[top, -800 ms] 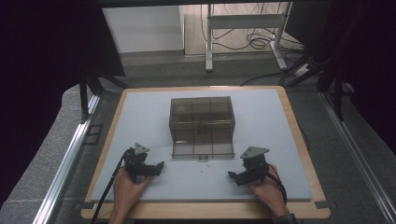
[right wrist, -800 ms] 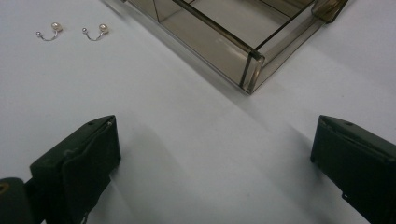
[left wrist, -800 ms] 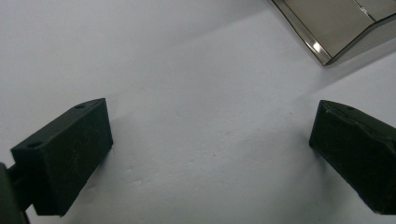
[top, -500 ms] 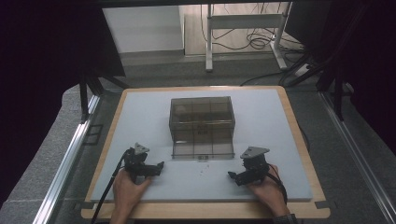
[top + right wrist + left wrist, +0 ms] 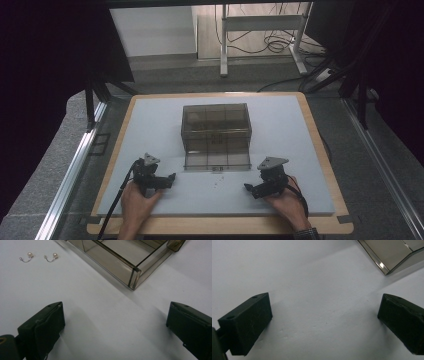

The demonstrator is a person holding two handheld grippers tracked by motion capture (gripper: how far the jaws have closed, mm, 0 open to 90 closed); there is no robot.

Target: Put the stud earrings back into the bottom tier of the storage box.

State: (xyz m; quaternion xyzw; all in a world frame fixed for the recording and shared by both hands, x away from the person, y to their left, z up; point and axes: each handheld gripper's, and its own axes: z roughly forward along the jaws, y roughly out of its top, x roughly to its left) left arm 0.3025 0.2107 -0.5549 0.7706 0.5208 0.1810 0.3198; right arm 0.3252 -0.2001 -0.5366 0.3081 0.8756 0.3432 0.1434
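— Which step was in hand?
— The approach, I judged. The left gripper [image 5: 172, 177] and right gripper [image 5: 248, 187] both rested with jaws wide apart, holding nothing.
— And the things?
— Two earrings [image 5: 38, 257] lay ahead and left of the right fingers [image 5: 41, 330], beside one smoked box [image 5: 216, 131] with its drawer [image 5: 217, 160] pulled out. Next move needed a fine pinch.

Smoky see-through plastic box [image 5: 216, 131], glossy, its pulled-out drawer [image 5: 125, 257] the same smooth tinted plastic with bright glints on the edges. Counter [image 5: 300, 150] top is a matt white sheet, smooth, framed by a pale wood rim. Both earrings [image 5: 37, 257] look like shiny metal with pearly beads; right gripper [image 5: 115, 327] pads are matt black, faintly scuffed.
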